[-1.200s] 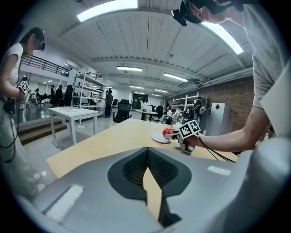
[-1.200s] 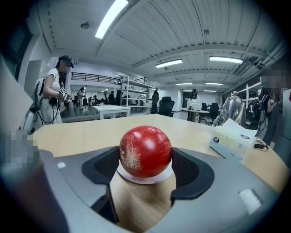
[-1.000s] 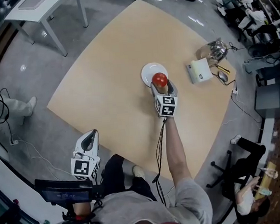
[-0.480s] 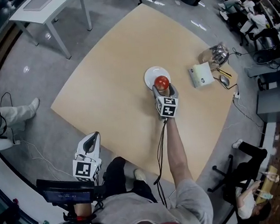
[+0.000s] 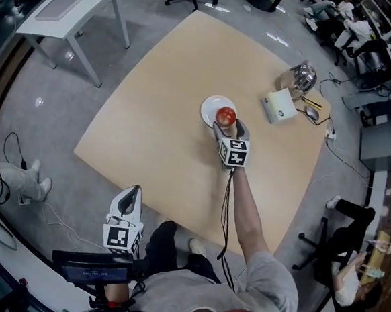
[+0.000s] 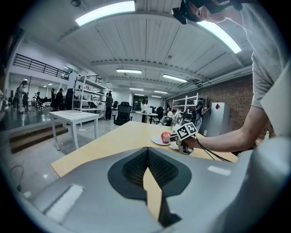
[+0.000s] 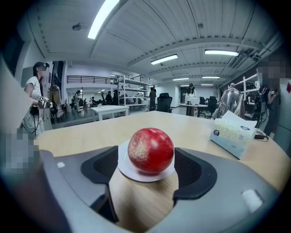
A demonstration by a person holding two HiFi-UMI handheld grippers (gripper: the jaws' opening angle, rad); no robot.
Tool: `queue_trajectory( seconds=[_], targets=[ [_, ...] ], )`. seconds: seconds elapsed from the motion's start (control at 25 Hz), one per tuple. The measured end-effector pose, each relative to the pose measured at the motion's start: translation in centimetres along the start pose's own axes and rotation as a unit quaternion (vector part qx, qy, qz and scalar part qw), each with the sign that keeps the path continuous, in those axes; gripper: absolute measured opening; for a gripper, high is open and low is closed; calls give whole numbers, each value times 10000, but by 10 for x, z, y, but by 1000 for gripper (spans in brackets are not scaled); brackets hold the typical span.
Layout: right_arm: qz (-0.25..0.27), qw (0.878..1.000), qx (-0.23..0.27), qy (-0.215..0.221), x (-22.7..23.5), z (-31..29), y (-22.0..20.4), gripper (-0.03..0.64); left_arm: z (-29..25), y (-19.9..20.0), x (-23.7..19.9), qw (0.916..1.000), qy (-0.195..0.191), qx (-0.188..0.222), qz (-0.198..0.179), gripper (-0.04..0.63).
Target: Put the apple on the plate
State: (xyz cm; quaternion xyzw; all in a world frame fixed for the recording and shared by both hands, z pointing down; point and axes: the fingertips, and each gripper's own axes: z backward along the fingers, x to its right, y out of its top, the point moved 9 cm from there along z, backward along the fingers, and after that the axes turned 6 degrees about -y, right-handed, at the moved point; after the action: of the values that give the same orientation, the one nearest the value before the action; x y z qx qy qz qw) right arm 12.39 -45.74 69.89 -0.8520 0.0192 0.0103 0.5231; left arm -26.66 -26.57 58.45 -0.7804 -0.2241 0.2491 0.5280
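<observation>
A red apple [image 5: 226, 116] rests on the small white plate [image 5: 210, 108] in the middle of the tan table [image 5: 151, 101], toward the plate's near right rim. My right gripper [image 5: 228, 123] reaches in from the near side with its jaws either side of the apple. In the right gripper view the apple [image 7: 151, 150] sits on the plate [image 7: 125, 171], with a gap to the left pad [image 7: 102, 167]; the gripper [image 7: 145, 169] is open. My left gripper [image 5: 128, 197] hangs off the table's near left edge, shut and empty, its tips [image 6: 146, 152] meeting.
A tissue box [image 5: 280, 104], a metal kettle [image 5: 303, 76] and a mouse [image 5: 311, 111] lie near the table's right corner. A white desk [image 5: 69, 10] stands at the far left. Office chairs and cables surround the table.
The head view has shifted slightly. The apple and right gripper stay at the plate's near right rim. The left gripper has not moved.
</observation>
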Motion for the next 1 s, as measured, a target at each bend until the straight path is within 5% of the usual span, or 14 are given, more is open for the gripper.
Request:
queue_trajectory(
  seconds=[1.0],
  targets=[
    [-212, 9974, 654, 220, 4, 154, 41, 368, 41, 30, 73, 9983, -247, 464, -262, 18]
  ],
)
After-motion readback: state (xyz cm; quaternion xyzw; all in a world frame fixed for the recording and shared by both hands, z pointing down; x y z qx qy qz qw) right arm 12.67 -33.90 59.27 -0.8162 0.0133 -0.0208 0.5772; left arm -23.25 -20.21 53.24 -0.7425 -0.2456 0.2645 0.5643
